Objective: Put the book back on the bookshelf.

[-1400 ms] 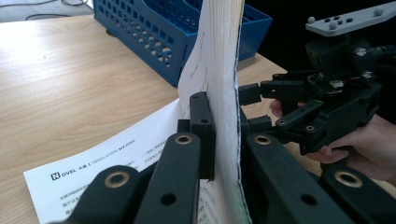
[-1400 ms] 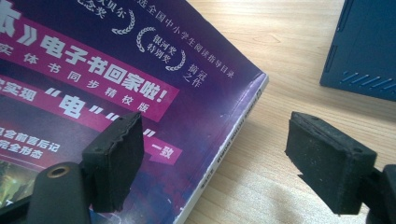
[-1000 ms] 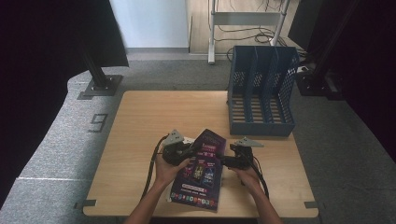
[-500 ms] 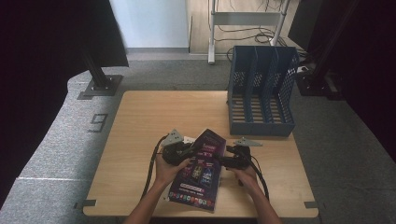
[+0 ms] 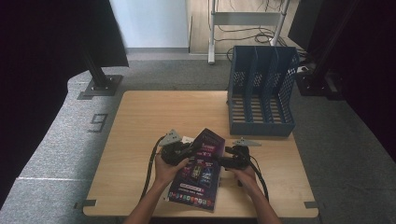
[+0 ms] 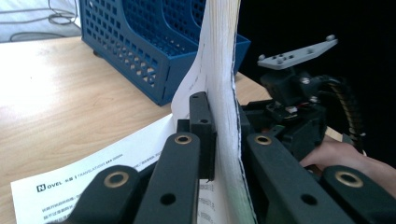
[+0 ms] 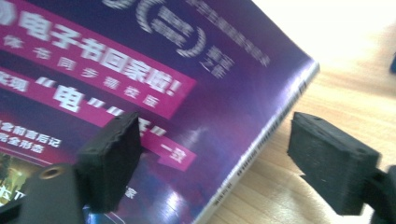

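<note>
Purple and pink cover art is what stands out: a magazine (image 5: 200,170) is held just above the near edge of the wooden table (image 5: 154,116), tilted, with its far corner raised toward the blue file rack (image 5: 261,93). The left gripper (image 6: 219,135) is clamped on the page edge, jaws squeezed down narrow with the white paper pinched between them. The right gripper (image 7: 215,163) is a different story: its jaws are spread wide, one pad hanging over the cover and the other out past the spine over bare wood, so nothing is being gripped there yet.

So the step in hand looks like getting a second hold on the magazine. Next, the right jaws probably need to be lined up across the spine edge and closed on it, so the thing can be stood up and carried to one of the rack's slots.

A white printed sheet (image 6: 93,177) is seen under the lifted pages, but whether it's loose or part of the magazine can't be told. The cover text is blurred in the right gripper view, and the rack's slots can't be checked for contents from here.
</note>
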{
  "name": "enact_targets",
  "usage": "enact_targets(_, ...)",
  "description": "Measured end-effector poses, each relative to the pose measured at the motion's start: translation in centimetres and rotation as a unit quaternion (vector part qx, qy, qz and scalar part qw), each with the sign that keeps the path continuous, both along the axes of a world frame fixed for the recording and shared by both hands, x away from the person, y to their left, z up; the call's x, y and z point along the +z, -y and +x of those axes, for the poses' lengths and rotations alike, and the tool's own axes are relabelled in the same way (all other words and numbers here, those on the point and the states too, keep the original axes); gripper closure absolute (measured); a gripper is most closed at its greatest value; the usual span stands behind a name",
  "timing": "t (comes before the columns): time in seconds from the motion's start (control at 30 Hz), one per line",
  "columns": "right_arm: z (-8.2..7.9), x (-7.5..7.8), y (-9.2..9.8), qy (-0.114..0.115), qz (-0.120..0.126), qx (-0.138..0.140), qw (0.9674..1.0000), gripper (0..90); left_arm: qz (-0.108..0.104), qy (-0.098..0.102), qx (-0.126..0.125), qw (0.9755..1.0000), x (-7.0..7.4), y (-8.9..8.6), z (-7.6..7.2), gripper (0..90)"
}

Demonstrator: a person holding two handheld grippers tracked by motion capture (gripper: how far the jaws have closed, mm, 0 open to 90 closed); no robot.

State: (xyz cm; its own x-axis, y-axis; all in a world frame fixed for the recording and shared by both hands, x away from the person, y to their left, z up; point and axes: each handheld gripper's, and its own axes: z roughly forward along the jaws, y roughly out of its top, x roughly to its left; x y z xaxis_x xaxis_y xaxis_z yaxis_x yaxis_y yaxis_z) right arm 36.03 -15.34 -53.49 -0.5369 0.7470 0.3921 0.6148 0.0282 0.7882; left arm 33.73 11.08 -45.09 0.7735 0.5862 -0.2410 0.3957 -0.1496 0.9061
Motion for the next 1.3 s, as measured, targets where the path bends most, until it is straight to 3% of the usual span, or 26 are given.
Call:
enact_targets(0.23,-0.1,0.0,-0.2,-0.004,0.01,0.016,0.9998,15.6,-0.008,-0.004,-0.007,0.9999,-0.1,0.1,0.0,86.5)
enact_targets(0.57,-0.2,0.1,-0.6,-0.002,-0.003,0.012,0.9999,16.3,-0.021,-0.019,-0.001,0.9996,-0.8,-0.5,0.5,86.1)
enact_targets(0.87,-0.2,-0.2,-1.0,-0.006,-0.012,0.011,0.9999,17.2,-0.001,-0.042,0.011,0.999,-2.4,-0.9,1.3,85.0)
enact_targets(0.93,-0.2,-0.2,-1.1,-0.005,-0.015,0.01,0.9998,17.2,0.005,-0.056,0.017,0.9983,-3.1,-1.1,1.9,84.7)
enact_targets(1.3,0.0,-0.9,-1.8,-0.01,-0.034,0.005,0.9993,18.1,0.025,-0.082,0.024,0.996,-5.2,-1.1,2.9,83.2)
